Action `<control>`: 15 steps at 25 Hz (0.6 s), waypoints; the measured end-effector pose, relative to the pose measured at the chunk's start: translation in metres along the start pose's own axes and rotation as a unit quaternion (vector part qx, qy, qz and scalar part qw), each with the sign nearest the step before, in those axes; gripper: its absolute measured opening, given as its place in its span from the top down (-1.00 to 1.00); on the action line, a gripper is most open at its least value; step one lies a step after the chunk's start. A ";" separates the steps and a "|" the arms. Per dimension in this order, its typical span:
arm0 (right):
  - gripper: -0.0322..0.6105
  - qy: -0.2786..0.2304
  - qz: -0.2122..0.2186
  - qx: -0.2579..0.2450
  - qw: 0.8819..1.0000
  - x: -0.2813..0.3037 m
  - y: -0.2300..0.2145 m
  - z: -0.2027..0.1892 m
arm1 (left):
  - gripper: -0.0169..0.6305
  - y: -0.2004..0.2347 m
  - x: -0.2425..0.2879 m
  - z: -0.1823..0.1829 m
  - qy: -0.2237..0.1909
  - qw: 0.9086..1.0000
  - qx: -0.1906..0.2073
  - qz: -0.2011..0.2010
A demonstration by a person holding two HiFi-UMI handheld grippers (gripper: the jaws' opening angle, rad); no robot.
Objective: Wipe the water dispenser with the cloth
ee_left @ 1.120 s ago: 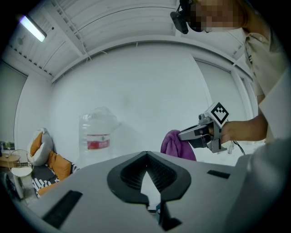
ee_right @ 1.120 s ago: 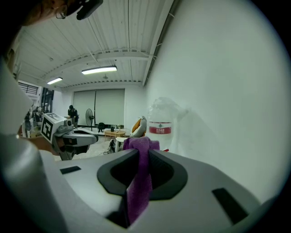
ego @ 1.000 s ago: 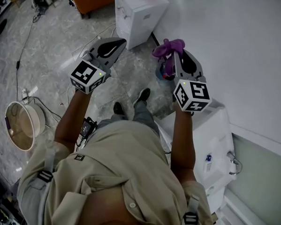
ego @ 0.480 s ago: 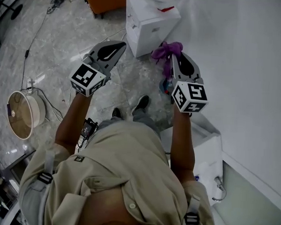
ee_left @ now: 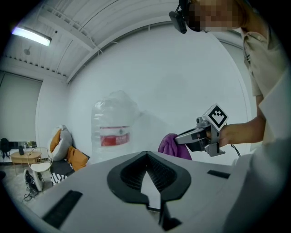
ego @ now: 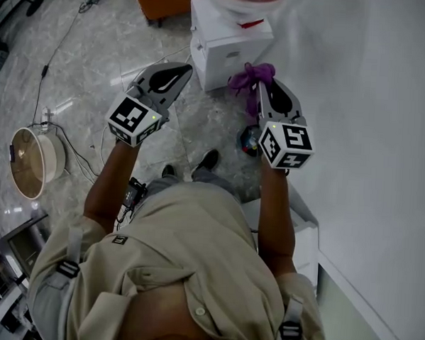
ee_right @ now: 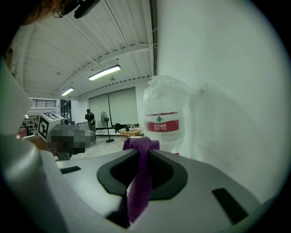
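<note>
Over the last second the water dispenser (ego: 230, 42) has drawn nearer in the head view and its upturned bottle (ee_right: 163, 119) now shows at the top edge, so the approach looks nearly done, though wiping has not yet begun. The right gripper (ego: 263, 87), close to the dispenser, has its fingers clamped on the purple cloth (ego: 250, 75), which bunches beyond the tips. The left gripper (ego: 176, 73), further from the dispenser, has its fingers closed together on nothing. The bottle's red label (ee_right: 162, 124) carries a green emblem and white characters too small to read.
</note>
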State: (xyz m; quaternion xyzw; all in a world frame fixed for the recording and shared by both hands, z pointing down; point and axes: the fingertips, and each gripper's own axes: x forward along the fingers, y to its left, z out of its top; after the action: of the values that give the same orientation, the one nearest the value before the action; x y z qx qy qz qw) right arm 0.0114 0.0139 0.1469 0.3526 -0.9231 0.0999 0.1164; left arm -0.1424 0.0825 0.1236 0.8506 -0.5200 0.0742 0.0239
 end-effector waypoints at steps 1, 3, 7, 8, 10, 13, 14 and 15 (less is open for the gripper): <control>0.70 -0.001 0.003 0.001 1.000 0.003 -0.006 0.001 | 0.90 0.000 0.006 0.001 0.002 1.000 0.001 0.002; 0.70 -0.002 0.010 0.002 1.000 0.009 -0.018 0.003 | 0.90 0.000 0.019 0.003 0.005 1.000 0.004 0.007; 0.70 -0.001 0.020 0.008 1.000 0.023 -0.039 0.001 | 0.90 0.003 0.040 0.003 0.012 1.000 0.014 0.015; 0.70 -0.002 0.019 0.009 1.000 0.027 -0.045 -0.001 | 0.90 0.005 0.044 0.001 0.015 1.000 0.016 0.018; 0.70 -0.001 0.016 0.013 1.000 0.034 -0.054 -0.004 | 0.90 0.010 0.051 -0.003 0.021 0.999 0.015 0.022; 0.70 0.000 0.011 0.020 1.000 0.045 -0.061 -0.011 | 0.90 0.019 0.058 -0.011 0.030 0.999 0.012 0.024; 0.70 0.001 0.010 0.020 1.000 0.049 -0.063 -0.015 | 0.90 0.021 0.061 -0.014 0.032 0.999 0.011 0.024; 0.70 0.001 0.008 0.019 1.000 0.053 -0.066 -0.018 | 0.90 0.023 0.065 -0.017 0.032 0.999 0.009 0.023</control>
State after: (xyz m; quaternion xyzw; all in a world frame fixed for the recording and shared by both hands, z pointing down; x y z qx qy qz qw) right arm 0.0200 -0.0628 0.1861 0.3475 -0.9236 0.1187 0.1099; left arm -0.1355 0.0169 0.1493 0.8356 -0.5380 0.1065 0.0315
